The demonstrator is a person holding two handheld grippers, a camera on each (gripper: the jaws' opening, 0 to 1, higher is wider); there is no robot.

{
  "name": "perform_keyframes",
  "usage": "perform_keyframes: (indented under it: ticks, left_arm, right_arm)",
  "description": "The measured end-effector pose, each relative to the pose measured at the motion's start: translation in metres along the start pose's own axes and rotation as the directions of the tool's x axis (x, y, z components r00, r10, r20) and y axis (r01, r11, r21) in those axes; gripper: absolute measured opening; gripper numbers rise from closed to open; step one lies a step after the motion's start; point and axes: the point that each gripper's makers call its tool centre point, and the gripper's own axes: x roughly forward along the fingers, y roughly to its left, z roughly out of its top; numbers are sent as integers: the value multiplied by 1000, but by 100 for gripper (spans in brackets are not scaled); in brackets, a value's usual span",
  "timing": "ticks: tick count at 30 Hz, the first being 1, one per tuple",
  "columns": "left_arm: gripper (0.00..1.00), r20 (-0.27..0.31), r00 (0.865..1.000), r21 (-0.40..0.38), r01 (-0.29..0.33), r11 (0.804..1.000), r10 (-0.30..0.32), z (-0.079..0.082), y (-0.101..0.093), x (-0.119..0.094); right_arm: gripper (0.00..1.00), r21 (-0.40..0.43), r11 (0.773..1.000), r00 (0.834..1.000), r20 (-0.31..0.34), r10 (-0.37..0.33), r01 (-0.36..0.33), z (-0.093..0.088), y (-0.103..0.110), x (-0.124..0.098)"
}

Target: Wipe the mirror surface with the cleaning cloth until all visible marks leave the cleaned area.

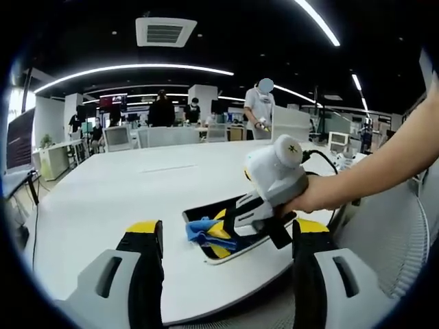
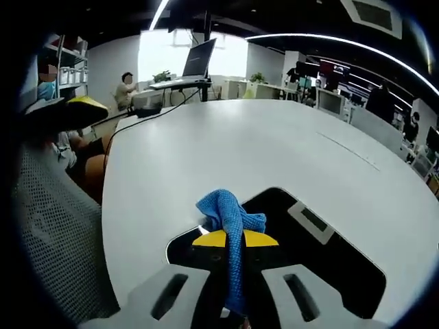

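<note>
My left claw (image 1: 223,240): light grey moulded arms with slotted cut-outs, black inner faces, yellow tips. Right claw (image 2: 235,241) has the same build, grey arms with oval slots and yellow tips. Its body is white over grey, with a rounded white knob marked with a dark cross, and a black cable off the back. Forearm is bare, no sleeve visible.

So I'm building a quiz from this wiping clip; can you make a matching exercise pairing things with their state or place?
Things:
1. cleaning cloth
2. mirror
3. left hand-held gripper
4. right hand-held gripper

States:
a. open, hovering short of the mirror
b. flat on the white table, dark surface
c. blue, bunched on the mirror
d. shut on the cloth

Pairs: 1-c, 2-b, 3-a, 4-d
</note>
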Motion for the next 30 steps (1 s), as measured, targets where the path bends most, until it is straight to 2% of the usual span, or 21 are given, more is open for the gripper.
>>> perform_keyframes:
  ticks: [5,14,30]
  left_arm:
    - [75,-7,1000,-1,2,1000,-2,-1,-1,0]
    - [75,-14,1000,-2,5,1000,-5,-2,-1,0]
    - [74,-15,1000,-3,10,1000,-10,-3,-1,1]
  right_arm:
    - [1,43,999,1000,-19,-16,17,2,-7,4]
    - [1,22,997,996,-55,-68,69,4,-18,11]
    - [1,40,994,991,-91,-94,98,12,-43,26]
